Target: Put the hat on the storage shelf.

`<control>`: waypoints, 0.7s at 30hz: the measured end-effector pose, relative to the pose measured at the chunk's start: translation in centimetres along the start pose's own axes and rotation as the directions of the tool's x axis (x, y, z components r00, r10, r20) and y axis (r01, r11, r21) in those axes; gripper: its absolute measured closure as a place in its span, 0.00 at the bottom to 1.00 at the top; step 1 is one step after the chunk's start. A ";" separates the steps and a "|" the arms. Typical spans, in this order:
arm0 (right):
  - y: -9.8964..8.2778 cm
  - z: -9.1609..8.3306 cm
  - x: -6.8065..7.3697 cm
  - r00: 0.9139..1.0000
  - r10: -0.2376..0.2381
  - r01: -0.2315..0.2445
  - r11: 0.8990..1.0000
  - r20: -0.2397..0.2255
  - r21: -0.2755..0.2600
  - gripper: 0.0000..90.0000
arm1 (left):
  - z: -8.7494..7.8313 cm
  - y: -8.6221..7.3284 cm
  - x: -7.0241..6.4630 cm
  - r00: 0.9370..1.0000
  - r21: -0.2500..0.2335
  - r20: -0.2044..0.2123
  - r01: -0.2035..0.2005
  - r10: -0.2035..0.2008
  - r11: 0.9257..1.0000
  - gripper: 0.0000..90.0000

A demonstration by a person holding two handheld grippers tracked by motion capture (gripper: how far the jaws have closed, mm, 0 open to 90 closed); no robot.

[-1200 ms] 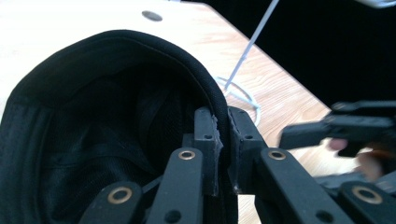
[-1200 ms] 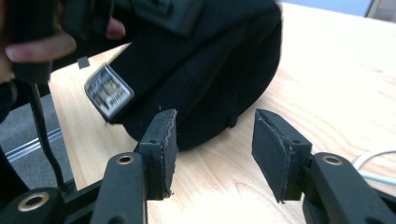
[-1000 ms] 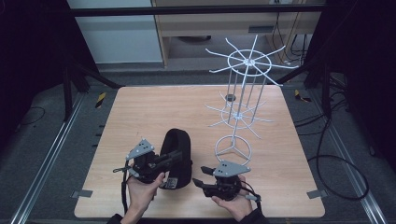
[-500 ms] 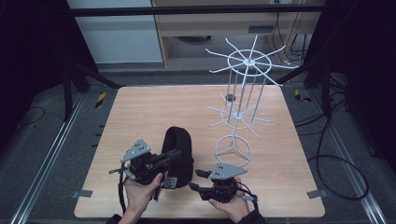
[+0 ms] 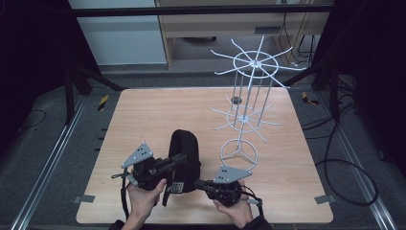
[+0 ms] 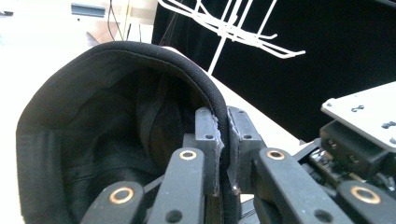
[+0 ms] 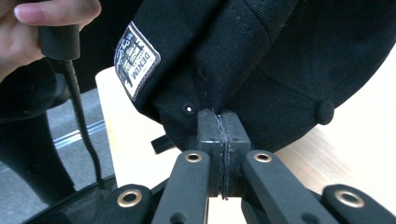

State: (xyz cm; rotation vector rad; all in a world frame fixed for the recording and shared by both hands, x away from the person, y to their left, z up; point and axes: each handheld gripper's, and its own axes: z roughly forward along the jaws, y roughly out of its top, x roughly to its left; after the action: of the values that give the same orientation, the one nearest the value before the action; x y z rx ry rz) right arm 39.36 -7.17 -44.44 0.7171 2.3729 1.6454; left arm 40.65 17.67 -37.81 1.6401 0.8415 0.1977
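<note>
In the high view, the black cap (image 5: 184, 158) was at the near edge of the bench (image 5: 143, 120), between the two hands. The left tongs (image 5: 178, 159) gripped it from the left and the right tongs (image 5: 200, 183) from the near right. The white wire rack (image 5: 249, 105) stood well apart, at the far right, with all its arms bare.

In the left gripper view, the left tongs (image 6: 223, 140) were clenched on the padded rim of the cap (image 6: 116, 116), whose hollow inside faced the camera.

In the right gripper view, the right tongs (image 7: 222, 135) were pressed together on a fold of the cap's cloth (image 7: 243, 60), just beside the sewn label (image 7: 136, 59).

In my judgement, the grasping was done: both tongs had the cap firmly. What was left was probably to carry it over and hang it on the rack.
</note>
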 end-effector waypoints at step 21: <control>0.5 4.3 2.5 0.987 -0.159 0.148 0.963 0.030 0.226 0.99 | -3.5 -4.7 4.5 0.990 0.139 -0.143 0.019 0.001 0.990 0.91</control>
State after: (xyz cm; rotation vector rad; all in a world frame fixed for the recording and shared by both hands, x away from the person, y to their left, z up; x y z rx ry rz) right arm 39.04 -2.26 -45.23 0.5814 2.5333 1.3011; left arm 40.00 23.31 -42.55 1.7685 0.9902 0.2573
